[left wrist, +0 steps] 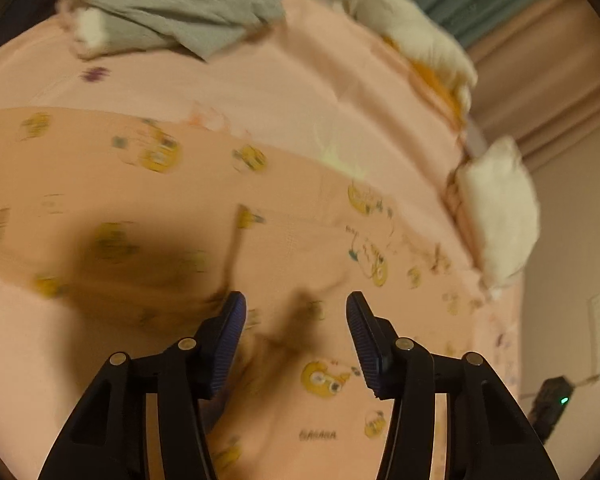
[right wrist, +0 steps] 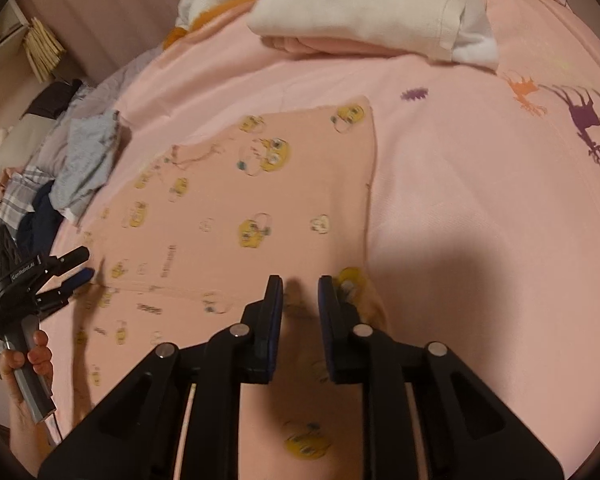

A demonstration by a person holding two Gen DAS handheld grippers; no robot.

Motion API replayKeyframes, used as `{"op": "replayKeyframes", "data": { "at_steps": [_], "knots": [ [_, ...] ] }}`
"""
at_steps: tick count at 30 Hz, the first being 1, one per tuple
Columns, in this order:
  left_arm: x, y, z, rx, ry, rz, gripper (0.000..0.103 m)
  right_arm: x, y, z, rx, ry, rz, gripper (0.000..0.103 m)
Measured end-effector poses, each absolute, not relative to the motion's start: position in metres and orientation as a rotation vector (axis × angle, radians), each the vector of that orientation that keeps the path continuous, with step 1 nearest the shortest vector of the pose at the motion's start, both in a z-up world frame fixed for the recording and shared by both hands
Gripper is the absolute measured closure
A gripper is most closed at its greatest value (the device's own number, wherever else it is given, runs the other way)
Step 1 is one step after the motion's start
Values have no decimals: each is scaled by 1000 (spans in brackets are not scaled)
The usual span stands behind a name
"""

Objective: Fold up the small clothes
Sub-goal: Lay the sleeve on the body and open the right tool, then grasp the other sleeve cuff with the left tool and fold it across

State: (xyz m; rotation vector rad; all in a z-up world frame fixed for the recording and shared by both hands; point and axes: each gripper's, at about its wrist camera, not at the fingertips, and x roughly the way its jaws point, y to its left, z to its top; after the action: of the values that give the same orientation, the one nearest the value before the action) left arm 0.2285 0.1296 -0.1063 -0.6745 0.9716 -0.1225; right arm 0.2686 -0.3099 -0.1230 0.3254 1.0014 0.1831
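Peach garment [right wrist: 259, 208] printed "BANANA"; right gripper [right wrist: 300, 292] jaws narrowly apart, left gripper [left wrist: 295, 312] jaws spread, nothing pinched.

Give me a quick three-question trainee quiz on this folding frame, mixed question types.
1. True or false: the peach printed garment lies spread flat on the pink bedspread.
2. Multiple choice: in the right wrist view, the folded white cloth sits A) beyond the garment, B) between the right gripper fingers, C) under the left gripper.
3. Fill in: the cartoon figures printed on the garment are mostly ____ in colour.

Key: 1 true; 2 A; 3 yellow.
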Motion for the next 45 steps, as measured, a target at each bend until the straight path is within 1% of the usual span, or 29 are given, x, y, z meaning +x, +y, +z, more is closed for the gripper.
{"op": "replayKeyframes", "data": {
  "at_steps": [1, 2, 3, 4, 12, 17, 21, 22, 24, 25, 26, 27, 28, 31, 34, 41, 45],
  "knots": [
    [222, 142, -103, -695, 953, -112, 49, 264, -308, -118, 328, 987, 196, 74],
    [213, 158, -101, -722, 932, -96, 44, 259, -306, -114, 330, 974, 208, 69],
    [205, 175, -100, -748, 915, -73, 43, 253, -303, -110, 335, 961, 223, 68],
    [192, 196, -100, -780, 894, -37, 41, 249, -300, -107, 340, 954, 236, 68],
    [125, 330, -127, -1055, 752, 229, 41, 226, -275, -103, 353, 955, 302, 66],
    [116, 369, -145, -1170, 666, 266, 41, 222, -260, -103, 350, 968, 321, 65],
    [130, 381, -151, -1194, 624, 268, 41, 223, -251, -102, 339, 974, 328, 65],
    [134, 383, -151, -1197, 618, 275, 42, 222, -249, -101, 334, 976, 327, 65],
    [136, 390, -149, -1178, 622, 309, 53, 222, -245, -102, 326, 980, 330, 65],
    [139, 391, -148, -1158, 638, 330, 65, 222, -244, -102, 324, 983, 330, 65],
    [144, 392, -147, -1134, 663, 355, 82, 223, -244, -103, 322, 986, 330, 65],
    [150, 394, -147, -1108, 696, 382, 91, 223, -243, -104, 318, 989, 327, 65],
    [151, 394, -146, -1088, 720, 396, 95, 223, -243, -105, 315, 991, 322, 65],
    [150, 384, -130, -993, 740, 435, 95, 222, -245, -108, 324, 996, 325, 65],
    [159, 355, -94, -827, 739, 408, 95, 221, -249, -110, 337, 997, 325, 65],
    [191, 243, 2, -575, 669, 215, 95, 213, -263, -111, 397, 974, 344, 65],
    [212, 161, 36, -453, 657, 106, 95, 207, -275, -113, 424, 966, 340, 65]
  ]
}}
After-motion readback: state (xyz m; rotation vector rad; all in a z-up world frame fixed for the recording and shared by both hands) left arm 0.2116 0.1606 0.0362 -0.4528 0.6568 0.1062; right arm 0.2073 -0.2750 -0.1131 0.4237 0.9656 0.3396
